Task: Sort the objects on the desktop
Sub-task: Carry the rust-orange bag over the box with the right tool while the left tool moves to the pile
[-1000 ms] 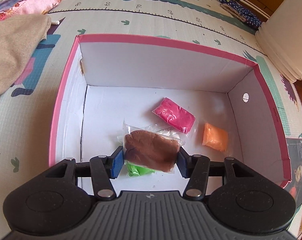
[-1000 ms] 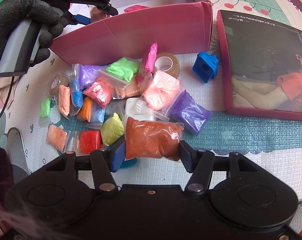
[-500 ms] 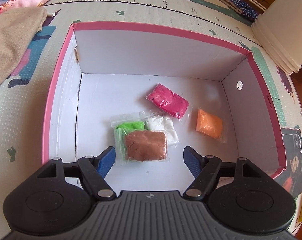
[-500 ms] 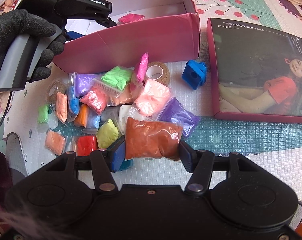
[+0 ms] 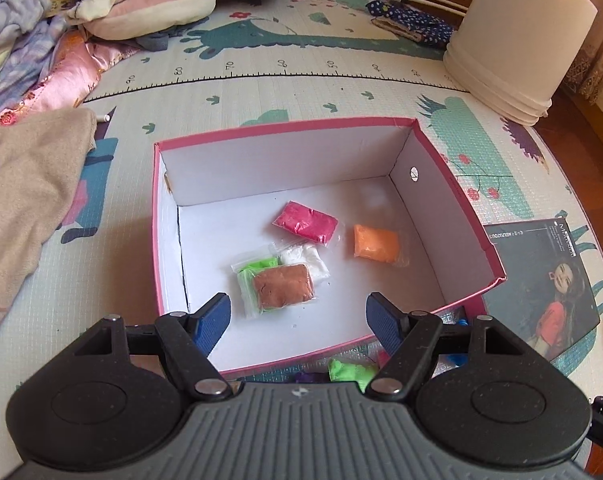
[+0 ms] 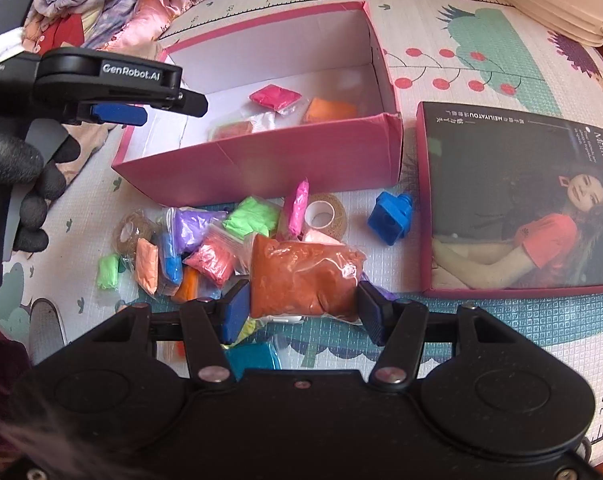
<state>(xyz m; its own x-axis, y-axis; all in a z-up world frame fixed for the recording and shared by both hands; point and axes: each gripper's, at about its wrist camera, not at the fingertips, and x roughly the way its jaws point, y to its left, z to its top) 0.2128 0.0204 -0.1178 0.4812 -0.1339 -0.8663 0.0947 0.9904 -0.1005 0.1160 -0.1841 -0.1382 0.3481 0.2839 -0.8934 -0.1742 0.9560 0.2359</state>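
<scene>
Left to right, the scene runs from loose clothing [image 5: 29, 184] heaped on the play mat [image 5: 301, 92], to the pink box [image 5: 157, 216] at centre, to the box lid [image 6: 517, 200] printed with a woman's portrait on the right.

The left tool [image 5: 297, 312] hangs above the near edge of the box with its blue pads set wide apart and nothing between them, a stance consistent with a packet having been let fall. Directly ahead of it, on the white box floor, a brown clay packet [image 5: 284, 285] lies on top of a green packet [image 5: 251, 276] and touches a white packet [image 5: 307, 260]. Farther right sit a magenta packet [image 5: 306, 222] and an orange packet [image 5: 375, 242], apart from each other. These five are the sorted share.

In the right wrist view, the unsorted pile of packets [image 6: 205, 244] lies on the mat just in front of the near box wall, with two tape rolls [image 6: 325, 214] and a blue plastic block [image 6: 391, 216] close by. The pile is kept beside the box, probably so each transfer is short.

The right tool [image 6: 303, 308] is closed on a rust-orange clay packet [image 6: 305, 276], gripping its two short sides so the soft bag hangs flat between the pads, above the pile. Judged from this, the packet is next for the box. The bag is slippery film over soft clay, so a firm squeeze likely guards against slipping.

Most packets remain outside; the sorting appears to be at an early stage.
</scene>
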